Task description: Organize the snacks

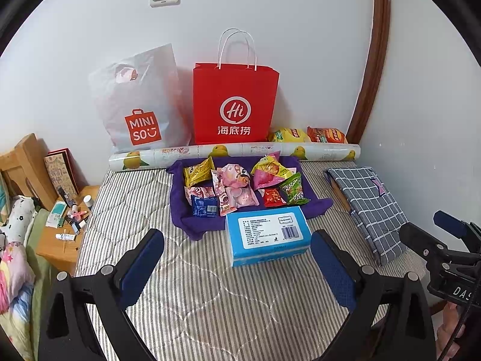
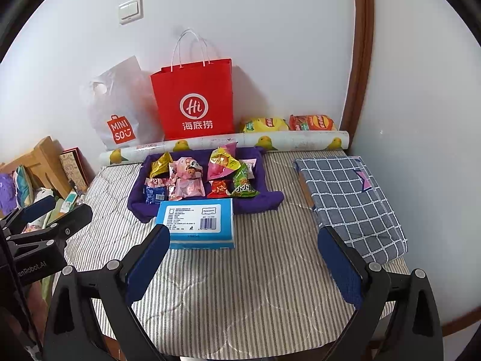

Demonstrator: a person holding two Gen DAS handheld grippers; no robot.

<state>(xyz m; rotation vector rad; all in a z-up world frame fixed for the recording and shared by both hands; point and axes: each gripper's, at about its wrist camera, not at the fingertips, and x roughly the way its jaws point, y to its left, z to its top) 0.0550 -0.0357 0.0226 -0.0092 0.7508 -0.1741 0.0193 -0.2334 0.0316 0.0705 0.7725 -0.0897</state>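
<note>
Several small snack packets (image 1: 237, 185) lie in a purple cloth tray (image 1: 180, 207) on the striped bed; they also show in the right wrist view (image 2: 195, 177). A blue tissue pack (image 1: 267, 234) lies just in front of the tray, also seen in the right wrist view (image 2: 197, 221). Two chip bags, yellow (image 1: 288, 135) and orange (image 1: 326, 135), lie by the wall. My left gripper (image 1: 237, 258) is open and empty, just short of the tissue pack. My right gripper (image 2: 243, 255) is open and empty, to the right of the tissue pack.
A red paper bag (image 1: 234, 105) and a white MINISO bag (image 1: 138, 105) lean on the wall behind a paper roll (image 1: 234, 152). A folded checked cloth (image 1: 369, 207) lies at right. A wooden nightstand (image 1: 57, 246) with small items stands at left.
</note>
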